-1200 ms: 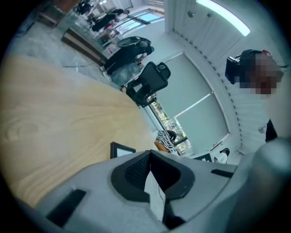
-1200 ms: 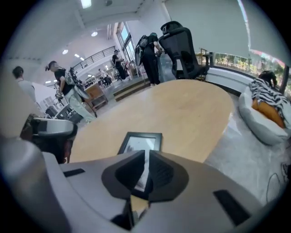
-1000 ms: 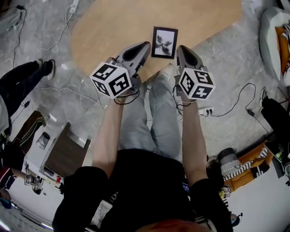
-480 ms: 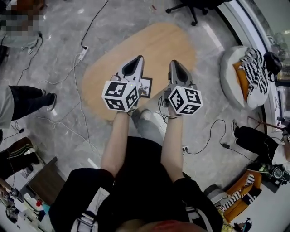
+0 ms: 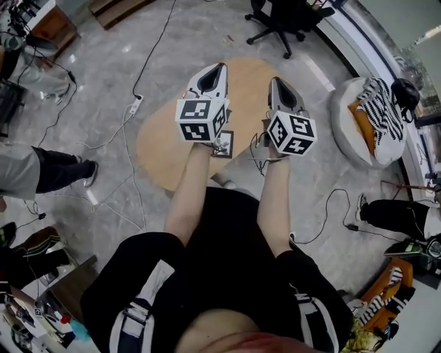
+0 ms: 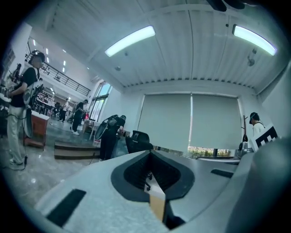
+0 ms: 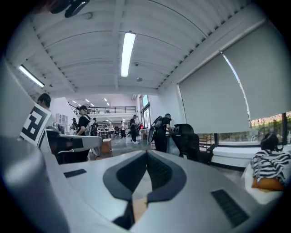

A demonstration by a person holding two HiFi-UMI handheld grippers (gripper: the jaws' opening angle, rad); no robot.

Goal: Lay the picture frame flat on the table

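Note:
The black picture frame (image 5: 225,144) lies on the tan oval table (image 5: 165,152); only a corner of it shows below the left gripper's marker cube. Both grippers are held high above the table, well apart from the frame. My left gripper (image 5: 218,68) is shut with nothing in it, its tips meeting in the left gripper view (image 6: 150,153). My right gripper (image 5: 277,82) is likewise shut and empty (image 7: 146,152). Both gripper views look out at the ceiling and window blinds, not at the frame.
A black office chair (image 5: 286,17) stands beyond the table. A white round seat with a striped cloth (image 5: 368,114) is at the right. A power strip (image 5: 134,105) and cables lie on the floor at left. People stand at the left edge (image 5: 41,169).
The head camera has pulled up and away, so the table looks smaller. Both grippers have risen off the frame, which is now mostly hidden behind the left cube.

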